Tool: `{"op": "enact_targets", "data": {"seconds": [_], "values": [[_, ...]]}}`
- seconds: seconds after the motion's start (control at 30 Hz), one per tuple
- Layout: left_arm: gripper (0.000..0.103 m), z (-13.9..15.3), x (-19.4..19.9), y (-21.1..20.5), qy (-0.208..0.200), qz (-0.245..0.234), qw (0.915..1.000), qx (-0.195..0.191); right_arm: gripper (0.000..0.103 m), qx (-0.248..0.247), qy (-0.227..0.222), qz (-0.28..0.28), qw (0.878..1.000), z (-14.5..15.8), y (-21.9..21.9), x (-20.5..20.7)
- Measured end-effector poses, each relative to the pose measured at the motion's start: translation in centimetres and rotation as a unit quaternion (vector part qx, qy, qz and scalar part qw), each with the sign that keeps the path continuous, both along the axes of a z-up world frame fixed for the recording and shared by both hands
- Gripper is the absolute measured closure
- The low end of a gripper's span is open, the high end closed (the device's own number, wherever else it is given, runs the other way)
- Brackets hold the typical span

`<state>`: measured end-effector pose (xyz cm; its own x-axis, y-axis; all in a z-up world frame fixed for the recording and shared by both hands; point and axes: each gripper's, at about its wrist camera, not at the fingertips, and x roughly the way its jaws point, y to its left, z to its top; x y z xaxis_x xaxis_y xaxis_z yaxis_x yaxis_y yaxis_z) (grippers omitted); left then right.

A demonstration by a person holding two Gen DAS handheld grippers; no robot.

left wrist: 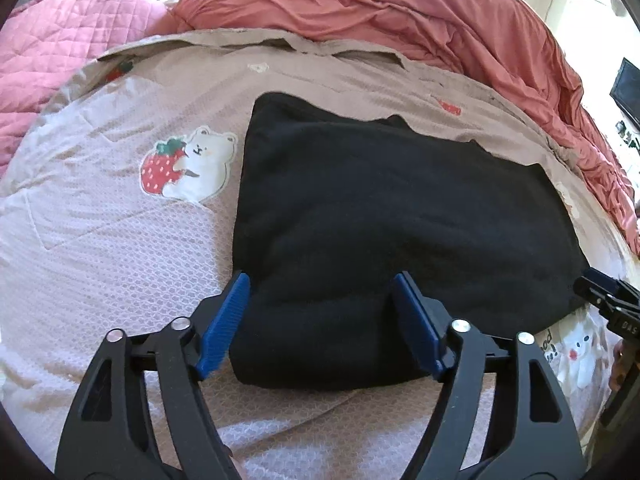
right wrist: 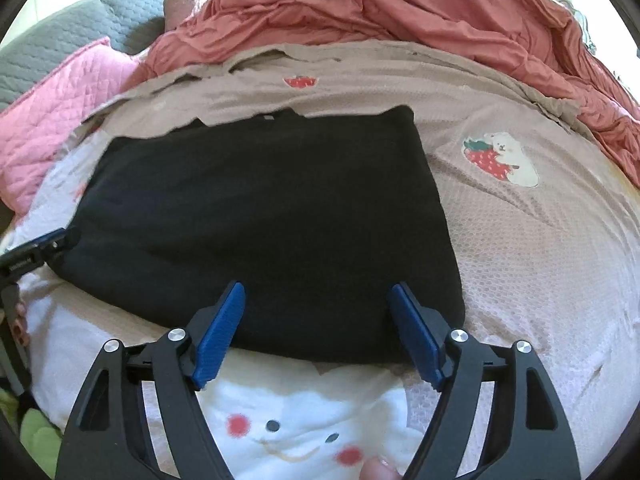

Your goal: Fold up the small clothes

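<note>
A black folded garment [left wrist: 380,208] [right wrist: 260,208] lies flat on the beige bed cover [left wrist: 100,240] [right wrist: 540,260], which is printed with bears and strawberries. My left gripper [left wrist: 320,280] is open and straddles the garment's near left corner, its blue pads [left wrist: 224,320] not squeezing the cloth. My right gripper [right wrist: 318,288] is open over the near right edge, with cloth between its wide jaws. Each gripper also shows at the edge of the other view: the right gripper [left wrist: 600,292] at the garment's right corner, the left gripper [right wrist: 36,248] at its left corner.
A bunched coral duvet [left wrist: 440,12] [right wrist: 400,8] runs along the far side and right of the bed. A pink quilted pillow [left wrist: 60,40] [right wrist: 60,100] and a grey pillow [right wrist: 100,20] lie at the far left. A dark screen [left wrist: 626,88] stands beyond the bed's right edge.
</note>
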<state>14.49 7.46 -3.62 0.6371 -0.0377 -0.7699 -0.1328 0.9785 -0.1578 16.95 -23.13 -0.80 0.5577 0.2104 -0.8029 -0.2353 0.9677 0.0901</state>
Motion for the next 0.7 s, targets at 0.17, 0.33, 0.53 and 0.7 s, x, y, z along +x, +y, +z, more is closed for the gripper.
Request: {"op": "enact_targets", "data": {"seconds": [0.17,0.33,0.53,0.7], "values": [[0.027,1.1,-0.5,0.2,-0.019,0.001,0.9998,-0.003,0.016,-0.011,-0.017,0.017,1.0,1.4,0.4,-0.9],[0.023,1.8,-0.9,0.6,-0.033,0.007,0.9994,-0.01,0.015,-0.003,-0.033,0.019,0.999,2.8,0.6,-1.6],[0.013,2.8,-1.4,0.7,-0.053,0.012,0.9986,-0.001,0.015,0.003,-0.052,0.022,0.998,4.3,1.3,-1.9],[0.01,3.4,-2.0,1.2,-0.061,0.019,0.9979,0.0,0.014,0.004,-0.064,0.034,0.997,5.3,2.4,-2.3]]}}
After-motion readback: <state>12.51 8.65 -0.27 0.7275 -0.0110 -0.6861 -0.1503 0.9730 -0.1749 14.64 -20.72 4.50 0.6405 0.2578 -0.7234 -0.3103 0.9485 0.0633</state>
